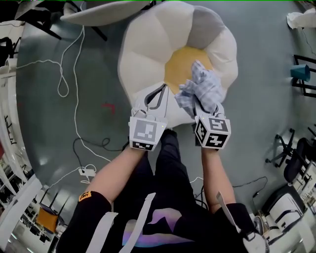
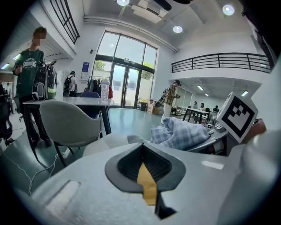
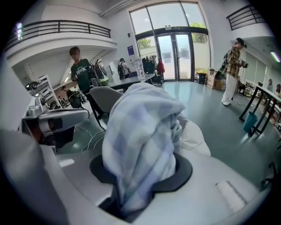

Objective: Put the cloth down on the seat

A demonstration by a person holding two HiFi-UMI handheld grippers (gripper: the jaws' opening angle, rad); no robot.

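Observation:
A round flower-shaped seat (image 1: 143, 54) with white petals and a yellow centre (image 1: 178, 66) stands on the floor just ahead of me. A blue-and-white checked cloth (image 1: 203, 85) hangs bunched over the right part of the centre and a front petal. My right gripper (image 1: 206, 106) is shut on the cloth, which billows up between its jaws (image 3: 140, 145) and hides the fingertips. To the left, over a front petal, my left gripper (image 1: 163, 88) holds nothing, its fingertips meeting. In the left gripper view the cloth (image 2: 180, 134) shows to the right.
White cables (image 1: 74, 74) and a power strip (image 1: 88, 171) lie on the grey floor to the left. A grey chair (image 1: 103, 12) stands behind the seat. Office chairs (image 1: 291, 158) and a teal bin (image 1: 300, 72) are on the right. A person (image 2: 30, 66) stands by a table (image 2: 66, 102).

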